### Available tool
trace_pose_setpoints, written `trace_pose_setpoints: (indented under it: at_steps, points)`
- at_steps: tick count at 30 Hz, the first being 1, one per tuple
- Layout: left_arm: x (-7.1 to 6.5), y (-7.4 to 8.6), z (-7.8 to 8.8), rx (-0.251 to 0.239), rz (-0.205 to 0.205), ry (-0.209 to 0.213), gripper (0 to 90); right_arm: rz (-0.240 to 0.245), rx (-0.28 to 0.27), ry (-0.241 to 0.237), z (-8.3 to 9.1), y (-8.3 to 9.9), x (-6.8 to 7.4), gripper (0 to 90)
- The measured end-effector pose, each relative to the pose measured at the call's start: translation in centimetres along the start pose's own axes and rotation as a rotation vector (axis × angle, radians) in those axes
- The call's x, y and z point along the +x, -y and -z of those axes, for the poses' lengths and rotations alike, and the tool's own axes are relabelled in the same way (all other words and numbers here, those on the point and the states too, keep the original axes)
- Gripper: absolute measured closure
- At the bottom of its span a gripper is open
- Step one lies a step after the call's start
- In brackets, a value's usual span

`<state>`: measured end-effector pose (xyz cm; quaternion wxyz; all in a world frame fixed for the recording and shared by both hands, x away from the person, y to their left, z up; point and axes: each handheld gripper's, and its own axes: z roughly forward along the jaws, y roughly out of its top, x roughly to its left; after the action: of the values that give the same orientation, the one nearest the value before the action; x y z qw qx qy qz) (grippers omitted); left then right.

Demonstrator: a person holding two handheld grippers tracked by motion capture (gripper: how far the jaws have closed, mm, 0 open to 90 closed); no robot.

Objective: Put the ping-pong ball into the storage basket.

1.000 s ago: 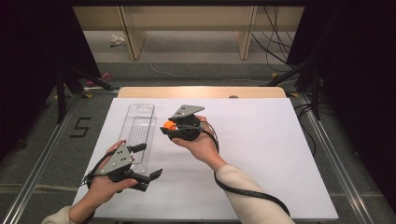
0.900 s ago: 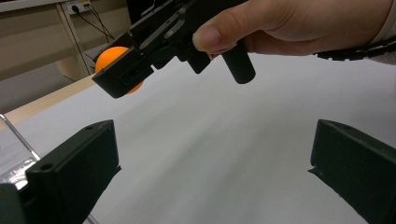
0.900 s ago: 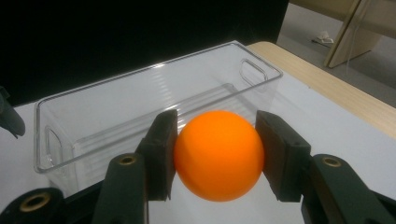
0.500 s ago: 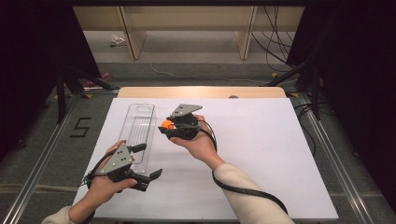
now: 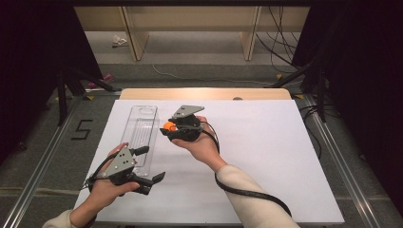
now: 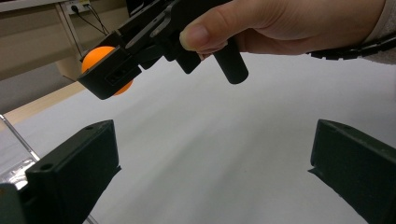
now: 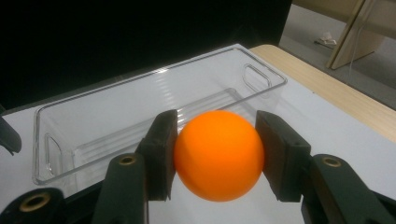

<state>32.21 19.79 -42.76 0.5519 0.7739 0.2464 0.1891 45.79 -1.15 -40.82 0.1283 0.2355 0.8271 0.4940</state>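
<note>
Tongs in my right hand (image 5: pixel 169 128) clamp a small, smooth orange ball (image 7: pixel 218 154), one black pad pressed against each side of it, so the ball sits squarely between the tips and clear of the surface below. Just beyond these tongs, on the far side of the ball, lies a long clear plastic tray (image 7: pixel 154 77) with cut-out handles at both short ends; the ball hangs beside its near long wall, not over the inside. My right hand (image 5: pixel 202 145) wraps the grip from underneath, and a black cable trails back along my sleeve.

My left tongs (image 5: pixel 147 164) stand wide apart with nothing between them, their two black pads well separated above the white table (image 5: pixel 266 156). They sit at the near end of the tray, one tip over its near short end and the other out over bare table. Seen along these left tongs, the right tongs hover up and ahead, the orange ball peeking out from behind one of their pads. My left hand (image 5: pixel 107 187) holds its grip low, close to the table's near edge.
</note>
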Motion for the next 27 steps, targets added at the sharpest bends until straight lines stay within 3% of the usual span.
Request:
trace_pose_setpoints:
  at_steps: [27]
  points:
    - [0.00, -0.01, 0.02, 0.003, -0.004, 0.000, 0.4, 0.008, 0.005, -0.011, -0.91, -0.72, 0.15, 51.6]
